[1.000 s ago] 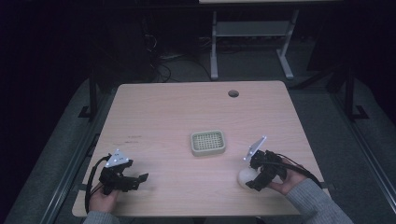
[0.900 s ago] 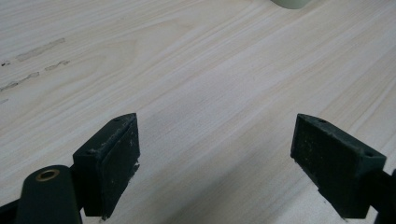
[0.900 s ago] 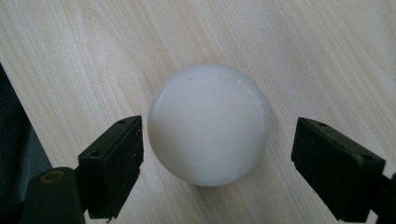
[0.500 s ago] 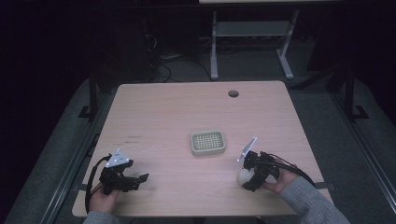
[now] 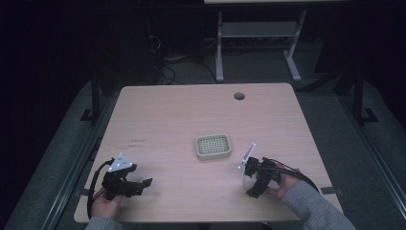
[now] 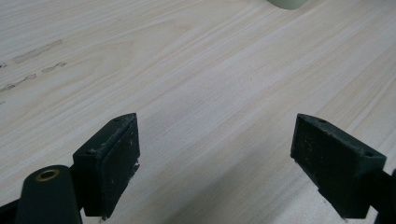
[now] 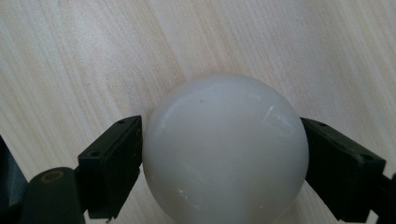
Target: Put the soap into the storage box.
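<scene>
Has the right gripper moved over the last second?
Yes. The right gripper has shifted left, toward the person's left gripper, closing its gap to the tray, and now has the white ball between its jaws.

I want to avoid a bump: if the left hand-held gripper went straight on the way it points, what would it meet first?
The left hand-held gripper stands open over bare table; a pale object's edge lies far ahead, somewhat right of its line.
</scene>
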{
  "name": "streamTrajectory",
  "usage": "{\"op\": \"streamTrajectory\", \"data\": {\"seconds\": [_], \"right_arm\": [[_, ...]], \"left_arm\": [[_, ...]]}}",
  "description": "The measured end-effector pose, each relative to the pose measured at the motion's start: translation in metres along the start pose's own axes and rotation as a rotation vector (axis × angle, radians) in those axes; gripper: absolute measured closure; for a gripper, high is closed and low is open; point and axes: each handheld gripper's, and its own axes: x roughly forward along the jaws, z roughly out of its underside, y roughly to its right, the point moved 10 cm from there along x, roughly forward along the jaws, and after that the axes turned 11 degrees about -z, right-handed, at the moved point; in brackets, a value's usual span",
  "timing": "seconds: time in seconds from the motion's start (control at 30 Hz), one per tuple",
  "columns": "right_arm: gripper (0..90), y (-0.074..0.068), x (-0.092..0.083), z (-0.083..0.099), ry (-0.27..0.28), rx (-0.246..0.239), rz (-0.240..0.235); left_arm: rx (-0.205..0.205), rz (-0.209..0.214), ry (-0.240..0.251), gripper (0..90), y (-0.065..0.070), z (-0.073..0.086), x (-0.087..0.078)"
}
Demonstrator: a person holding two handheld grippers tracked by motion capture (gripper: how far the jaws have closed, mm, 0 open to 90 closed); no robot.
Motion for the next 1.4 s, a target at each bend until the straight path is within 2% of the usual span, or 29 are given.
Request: {"op": "streamTrajectory", "data": {"seconds": [0.1, 0.4, 0.57, 0.9, 1.13, 1.4], "right_arm": [[20.0, -0.001, 0.0, 0.0, -0.004, -0.006, -0.002], [22.6, 0.001, 0.0, 0.0, -0.018, -0.016, 0.015], [22.9, 0.0, -0.001, -0.001, -0.047, -0.05, 0.032], [23.0, 0.0, -0.007, -0.007, -0.018, -0.038, 0.002], [23.0, 0.005, -0.019, -0.018, 0.01, -0.047, -0.005], [23.0, 0.009, -0.027, -0.031, 0.015, -0.052, -0.011]], "left_arm": [[0.0, -0.001, 0.0, 15.2, 0.0, 0.0, 0.0], [-0.002, 0.0, -0.001, 15.3, 0.0, 0.0, 0.0], [-0.001, -0.001, 0.0, 15.3, 0.0, 0.0, 0.0], [0.001, -0.001, 0.001, 15.2, 0.0, 0.0, 0.0], [-0.001, 0.001, -0.001, 15.3, 0.0, -0.001, 0.001], [-0.001, 0.001, 0.001, 15.3, 0.0, -0.001, 0.0]]}}
